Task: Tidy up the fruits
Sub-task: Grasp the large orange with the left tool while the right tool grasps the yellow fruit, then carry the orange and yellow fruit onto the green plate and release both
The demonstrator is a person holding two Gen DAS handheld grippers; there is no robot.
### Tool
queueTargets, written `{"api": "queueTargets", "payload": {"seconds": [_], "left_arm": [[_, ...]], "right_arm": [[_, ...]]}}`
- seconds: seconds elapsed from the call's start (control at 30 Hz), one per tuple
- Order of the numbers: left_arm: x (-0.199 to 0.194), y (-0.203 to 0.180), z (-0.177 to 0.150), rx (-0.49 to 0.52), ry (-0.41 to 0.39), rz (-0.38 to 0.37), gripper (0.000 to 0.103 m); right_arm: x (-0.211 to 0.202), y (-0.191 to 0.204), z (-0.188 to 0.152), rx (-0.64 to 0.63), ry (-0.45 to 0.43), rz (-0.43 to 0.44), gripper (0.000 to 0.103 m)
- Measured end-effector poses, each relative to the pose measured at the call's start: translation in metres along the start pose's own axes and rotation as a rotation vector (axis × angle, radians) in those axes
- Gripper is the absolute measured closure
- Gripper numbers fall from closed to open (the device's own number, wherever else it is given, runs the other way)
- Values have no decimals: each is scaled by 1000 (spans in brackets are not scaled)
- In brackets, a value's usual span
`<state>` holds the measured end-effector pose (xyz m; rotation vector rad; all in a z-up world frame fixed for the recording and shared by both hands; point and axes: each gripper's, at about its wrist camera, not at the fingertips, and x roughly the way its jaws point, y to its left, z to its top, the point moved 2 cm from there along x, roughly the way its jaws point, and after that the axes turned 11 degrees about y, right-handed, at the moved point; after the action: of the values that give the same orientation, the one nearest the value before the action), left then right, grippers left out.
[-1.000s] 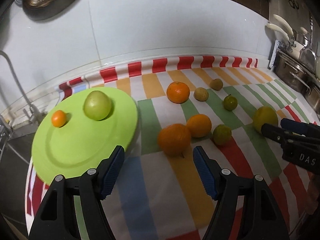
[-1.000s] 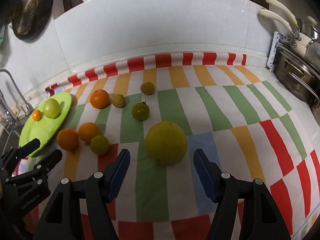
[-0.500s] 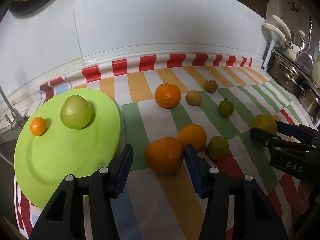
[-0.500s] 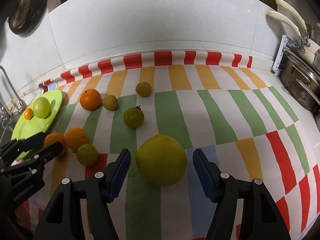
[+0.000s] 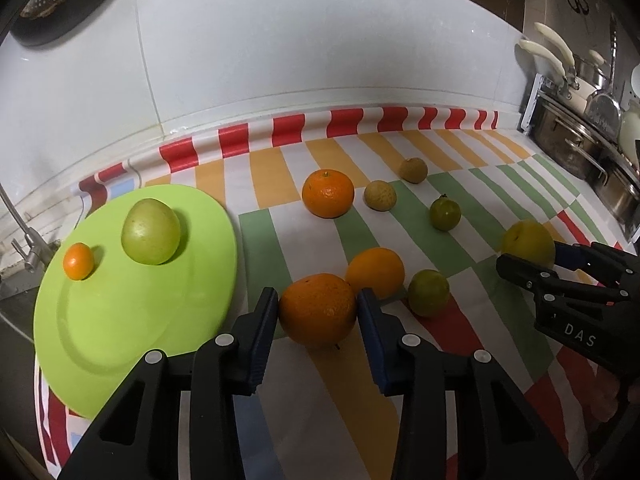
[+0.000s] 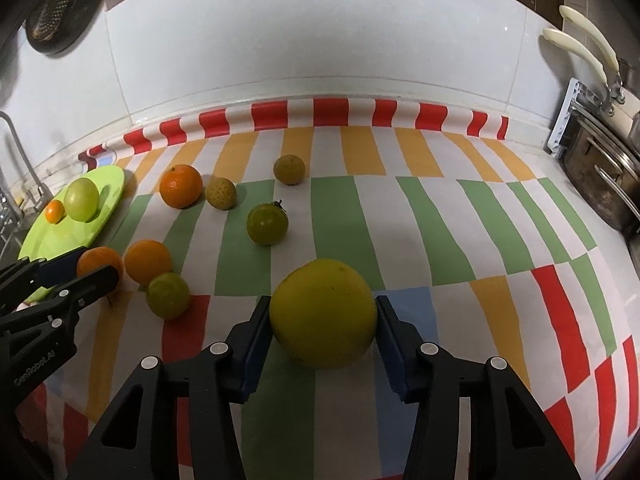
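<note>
Fruits: loose on striped cloth. Left gripper [image 5: 318, 312] closing on nearest orange [image 5: 318, 309], pads touching; right gripper [image 6: 322, 320] closing on yellow citrus [image 6: 323, 312]. Next, likely: lift, carry toward green plate [image 5: 100, 340] at nine o'clock.

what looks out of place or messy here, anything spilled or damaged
Nothing spilled or damaged. Only two fruits sit on the green plate; the rest lie scattered over the striped cloth, whose back edge rides up the wall in ripples.
</note>
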<state>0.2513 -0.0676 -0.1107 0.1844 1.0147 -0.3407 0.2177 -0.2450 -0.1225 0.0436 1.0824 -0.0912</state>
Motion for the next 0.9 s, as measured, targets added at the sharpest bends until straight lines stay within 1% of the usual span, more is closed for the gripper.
{"api": "queueTargets", "payload": {"seconds": [0.23,0.47,0.9], "left_arm": [[-26,2,-3,-15,-38,-17,63],[-59,5,-9,-38,-88,-3,63],[-113,15,-44,-94,-146,20,63]], "right_arm": [[-22,9,0,-19,-40,27,53],[-54,27,-3,-62,-95,63,53],[-104,61,-23,-146,-173,119,53]]}}
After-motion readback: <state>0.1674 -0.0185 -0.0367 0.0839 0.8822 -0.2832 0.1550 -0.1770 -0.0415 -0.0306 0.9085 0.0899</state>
